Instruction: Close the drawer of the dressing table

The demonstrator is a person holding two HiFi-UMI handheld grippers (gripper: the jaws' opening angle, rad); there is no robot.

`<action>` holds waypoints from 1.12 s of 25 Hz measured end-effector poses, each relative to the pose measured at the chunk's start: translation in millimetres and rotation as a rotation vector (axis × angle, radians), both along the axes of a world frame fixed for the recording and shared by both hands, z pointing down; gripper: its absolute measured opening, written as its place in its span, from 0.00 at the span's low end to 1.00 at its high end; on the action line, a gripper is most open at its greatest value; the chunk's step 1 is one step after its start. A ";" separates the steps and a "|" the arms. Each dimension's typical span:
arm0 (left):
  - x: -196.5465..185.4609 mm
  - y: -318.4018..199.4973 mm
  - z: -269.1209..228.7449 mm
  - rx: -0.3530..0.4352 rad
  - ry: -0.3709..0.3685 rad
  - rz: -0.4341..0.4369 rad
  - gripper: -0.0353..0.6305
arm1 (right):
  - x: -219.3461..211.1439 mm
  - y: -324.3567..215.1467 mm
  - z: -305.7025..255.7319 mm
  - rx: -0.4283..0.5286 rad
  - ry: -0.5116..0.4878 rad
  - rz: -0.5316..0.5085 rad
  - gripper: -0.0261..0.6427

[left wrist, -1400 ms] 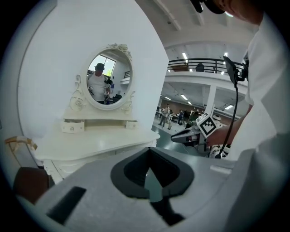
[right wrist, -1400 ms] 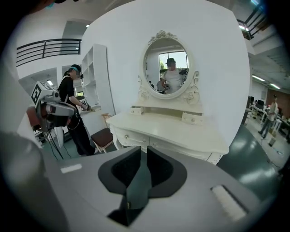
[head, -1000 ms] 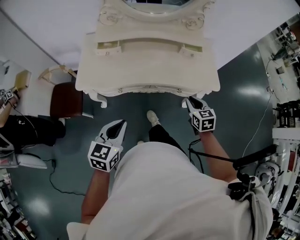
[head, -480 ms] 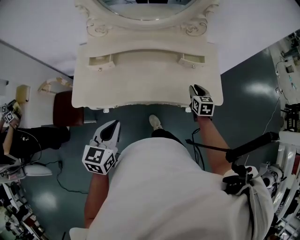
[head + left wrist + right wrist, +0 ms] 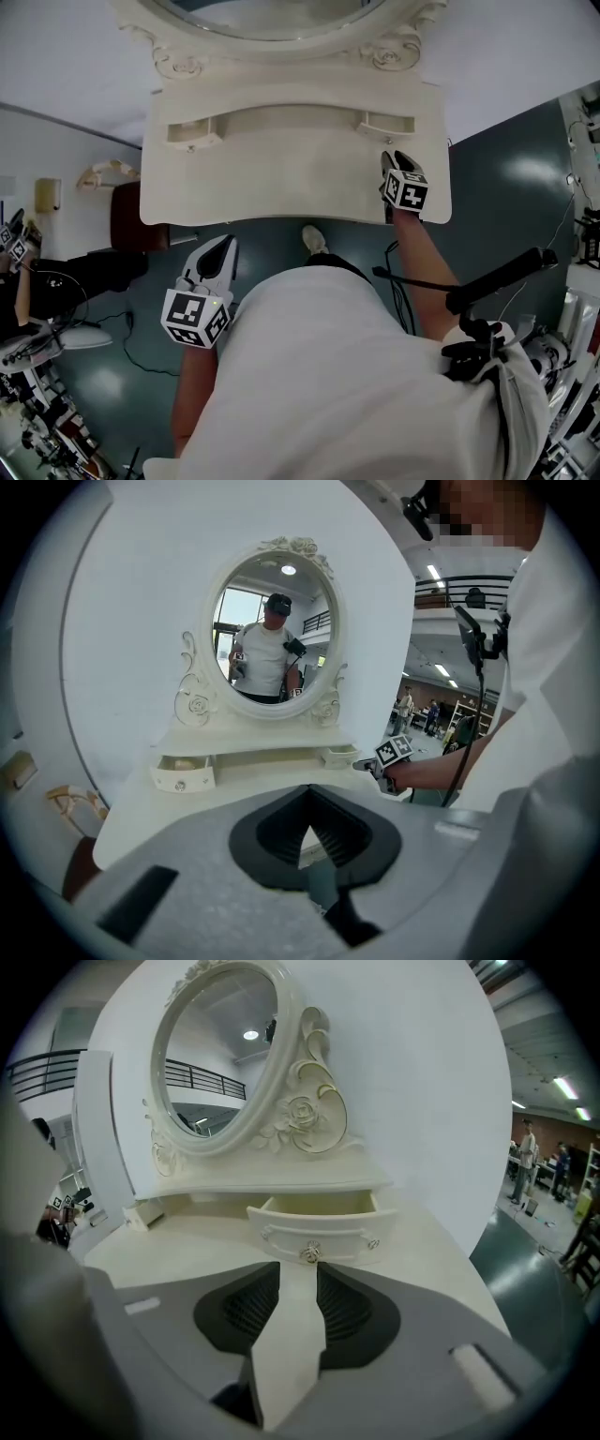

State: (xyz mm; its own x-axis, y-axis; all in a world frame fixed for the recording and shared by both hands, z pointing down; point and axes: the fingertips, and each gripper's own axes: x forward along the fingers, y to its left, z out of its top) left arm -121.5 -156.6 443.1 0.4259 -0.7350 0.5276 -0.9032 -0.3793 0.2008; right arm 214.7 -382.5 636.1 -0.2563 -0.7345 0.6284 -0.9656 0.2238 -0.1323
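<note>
The cream dressing table [image 5: 281, 183] has two small drawers under its mirror. The right drawer [image 5: 317, 1227] stands pulled out, its knob [image 5: 311, 1252] just ahead of my right gripper [image 5: 298, 1274]. That gripper [image 5: 397, 157] hovers over the table top close in front of the drawer [image 5: 384, 124]. Its jaws are opening, with only bare table top showing between them. The left drawer [image 5: 183, 772] is also pulled out a little. My left gripper [image 5: 221, 251] hangs over the floor before the table's front edge, its fingertips together and nothing in them.
An oval mirror [image 5: 270, 635] in a carved frame rises at the table's back against a white wall. A dark red stool [image 5: 129, 214] stands at the table's left. A seated person [image 5: 56, 277] and cables [image 5: 141, 361] are on the floor at left, and equipment racks [image 5: 572, 309] at right.
My right gripper has moved from below the table's front edge up over the table top to the right drawer. The left gripper has drifted slightly, staying over the floor.
</note>
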 end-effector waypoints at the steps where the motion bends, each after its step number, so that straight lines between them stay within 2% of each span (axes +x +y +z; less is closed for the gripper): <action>1: 1.8 -3.5 -0.1 -0.002 -0.001 -0.005 0.06 | 0.8 -4.9 2.2 -0.004 -0.005 0.003 0.23; 10: 9.6 -18.8 1.2 -0.023 -0.015 -0.028 0.06 | -1.3 -27.6 15.8 -0.027 -0.047 0.032 0.24; 16: 15.7 -27.6 3.6 -0.036 -0.024 -0.032 0.06 | -1.2 -35.1 20.9 -0.032 -0.043 0.037 0.19; 28: 16.8 -43.0 2.1 -0.047 -0.036 -0.033 0.06 | 0.4 -50.0 19.2 -0.019 -0.032 0.022 0.19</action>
